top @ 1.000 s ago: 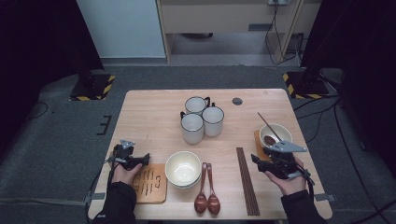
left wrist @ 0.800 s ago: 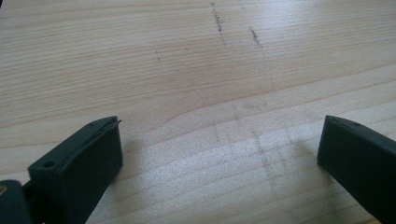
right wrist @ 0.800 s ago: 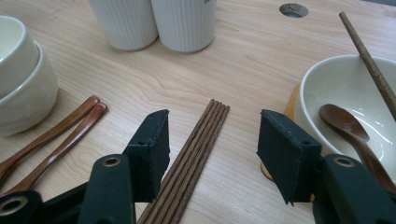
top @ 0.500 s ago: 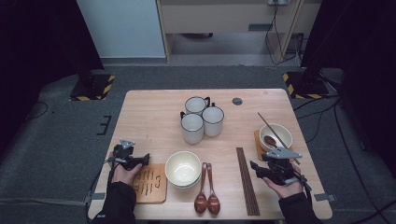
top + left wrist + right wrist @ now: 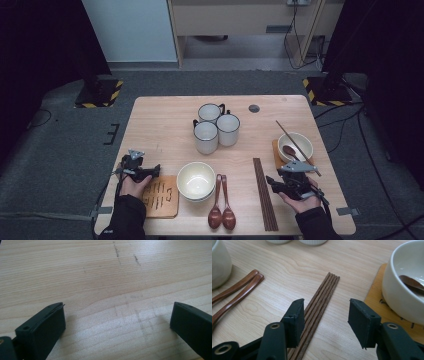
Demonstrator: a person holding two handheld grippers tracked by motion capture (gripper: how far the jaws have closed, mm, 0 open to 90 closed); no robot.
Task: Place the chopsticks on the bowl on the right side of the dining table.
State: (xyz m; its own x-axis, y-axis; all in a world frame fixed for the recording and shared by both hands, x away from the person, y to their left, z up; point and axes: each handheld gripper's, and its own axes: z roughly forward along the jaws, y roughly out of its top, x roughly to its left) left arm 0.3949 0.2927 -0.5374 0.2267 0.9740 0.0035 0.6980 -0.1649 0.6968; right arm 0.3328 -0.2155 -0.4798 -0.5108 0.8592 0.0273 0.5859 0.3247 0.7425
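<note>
- Right gripper view is showing the right gripper [image 5: 324,322] hanging low over the bundle of chopsticks [image 5: 319,302], its jaws standing about half apart and having just been closing a little; the chopsticks are lying partly between the jaws and partly under the left one, and the pads are not pressing on them.
- High view is showing those chopsticks [image 5: 263,192] lying as a tight row near the front edge of the table [image 5: 165,115], running from the front edge towards the middle, right of centre.
- The right gripper [image 5: 274,182] is sitting just to the right of the chopsticks, held in the person's right hand [image 5: 300,200] at the front right corner.
- A white bowl [image 5: 296,146] with a brown spoon and one loose chopstick in it is resting on a wooden coaster by the right edge.
- The left gripper [image 5: 155,171] is staying near the front left corner, beside a wooden coaster [image 5: 160,196]; in the left gripper view its jaws are standing wide apart over bare wood [image 5: 105,285], holding nothing.
- Another cream bowl [image 5: 196,180] and two brown spoons [image 5: 222,202] are lying along the front edge at the middle.
- Three white mugs [image 5: 216,127] are standing together towards the back edge.
</note>
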